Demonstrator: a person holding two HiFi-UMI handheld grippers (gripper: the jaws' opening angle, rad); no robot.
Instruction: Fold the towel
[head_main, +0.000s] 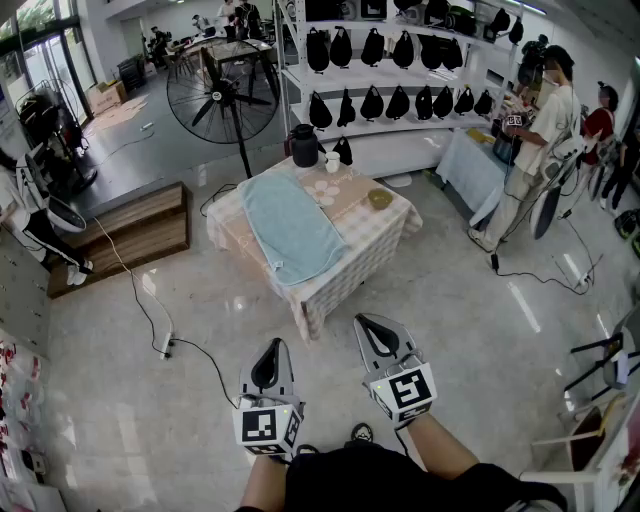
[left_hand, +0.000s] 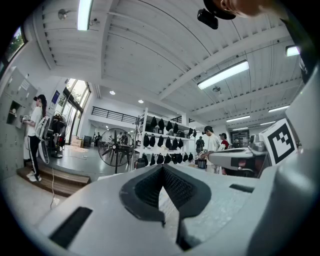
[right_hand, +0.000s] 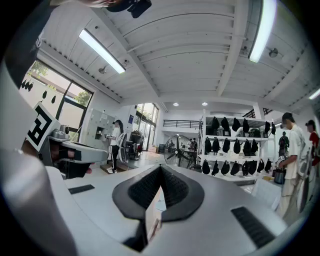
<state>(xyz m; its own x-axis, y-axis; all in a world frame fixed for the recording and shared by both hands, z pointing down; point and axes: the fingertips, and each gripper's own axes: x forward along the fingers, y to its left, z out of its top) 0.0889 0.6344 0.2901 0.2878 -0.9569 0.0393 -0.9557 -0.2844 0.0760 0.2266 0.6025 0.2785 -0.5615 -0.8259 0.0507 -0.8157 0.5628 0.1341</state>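
Standing well back from the tabletop (head_main: 352, 215), the person holds the left hand-held gripper (head_main: 268, 364) at seven o'clock, jaws pressed together on nothing. Up at twelve, the blue towel (head_main: 290, 228) lies flat, its near end drooping over the edge. The right hand-held gripper (head_main: 380, 340), at five o'clock, is likewise closed and empty. A careless tug could, I'd say, drag the checked cloth (head_main: 340, 275) and the bowl (head_main: 379, 198) along. How far the towel overhangs is hard to tell.
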